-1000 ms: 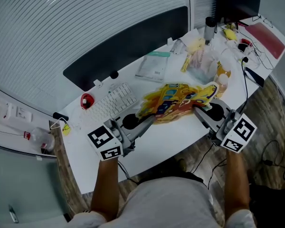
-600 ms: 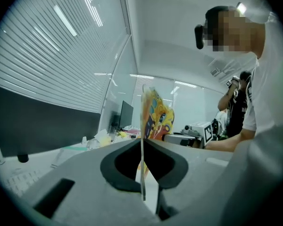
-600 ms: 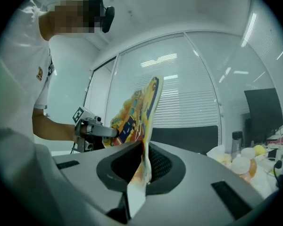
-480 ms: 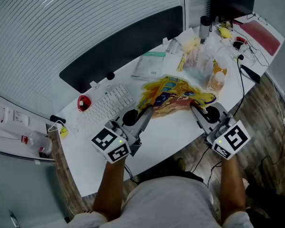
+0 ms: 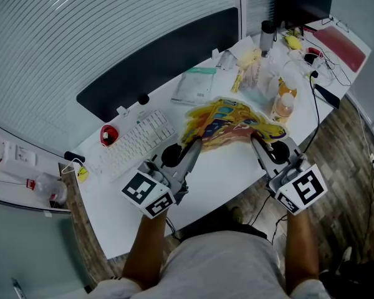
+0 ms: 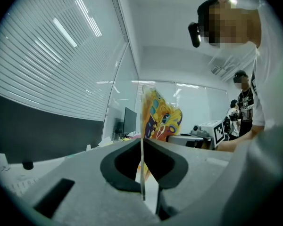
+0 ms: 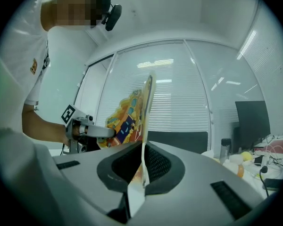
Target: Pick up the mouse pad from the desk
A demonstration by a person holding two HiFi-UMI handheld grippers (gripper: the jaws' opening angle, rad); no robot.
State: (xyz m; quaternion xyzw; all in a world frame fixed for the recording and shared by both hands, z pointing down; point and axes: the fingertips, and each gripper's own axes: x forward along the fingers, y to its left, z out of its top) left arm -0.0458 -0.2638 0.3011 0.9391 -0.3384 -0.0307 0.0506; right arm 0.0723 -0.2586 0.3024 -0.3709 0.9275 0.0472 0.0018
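Stretching lengthwise just above the worktop (image 5: 227, 174), the mouse pad (image 5: 227, 124) is pinched at opposite ends by the closed jaws of the left gripper (image 5: 196, 144) and right gripper (image 5: 255, 141).

The person is reaching both bare arms forward from the torso. The left forearm (image 5: 142, 245) is carrying the left gripper (image 5: 196, 143), which is pointing level and angling inward toward the middle. Its jaws are pressing together on one thin edge of the mouse pad (image 5: 227, 122). The right forearm (image 5: 299, 245) is carrying the right gripper (image 5: 254, 139), also pointing level and angling inward, so the two tips are facing each other with the pad between them. Its jaws are likewise pinching the pad's opposite edge, with the sheet standing edge-on between them.
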